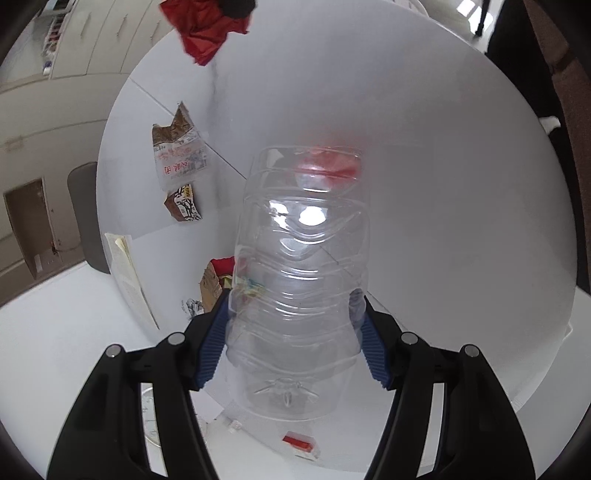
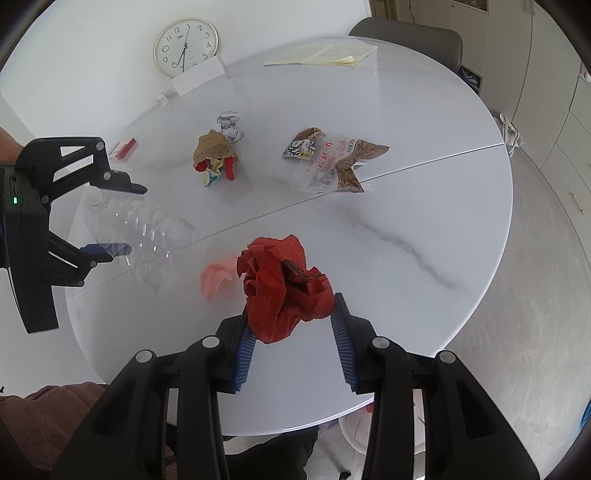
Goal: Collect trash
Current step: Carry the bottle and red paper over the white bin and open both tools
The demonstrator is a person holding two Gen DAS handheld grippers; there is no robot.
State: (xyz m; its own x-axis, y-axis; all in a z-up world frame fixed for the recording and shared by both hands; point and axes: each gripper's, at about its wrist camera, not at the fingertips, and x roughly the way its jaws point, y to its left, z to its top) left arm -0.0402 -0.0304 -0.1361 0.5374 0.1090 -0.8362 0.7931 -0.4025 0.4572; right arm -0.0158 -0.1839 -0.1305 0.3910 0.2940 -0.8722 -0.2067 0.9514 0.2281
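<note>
My left gripper (image 1: 291, 306) is shut on a clear plastic bottle (image 1: 299, 266), held above the white round table (image 1: 461, 221); the gripper (image 2: 125, 219) and bottle (image 2: 147, 229) also show at the left of the right wrist view. My right gripper (image 2: 291, 306) is shut on a crumpled red wrapper (image 2: 284, 284) just above the table (image 2: 424, 221); the wrapper also shows at the top of the left wrist view (image 1: 207, 29). A brown-and-clear snack bag (image 2: 332, 158) and a crumpled brown wrapper wad (image 2: 216, 155) lie further back.
An open booklet (image 2: 325, 53) lies at the table's far edge by a grey chair (image 2: 410, 33). A wall clock (image 2: 185, 46) leans behind a white box (image 2: 199, 75). A small red-and-white box (image 2: 123, 147) lies at the left. A white bin (image 2: 369, 428) stands below the near edge.
</note>
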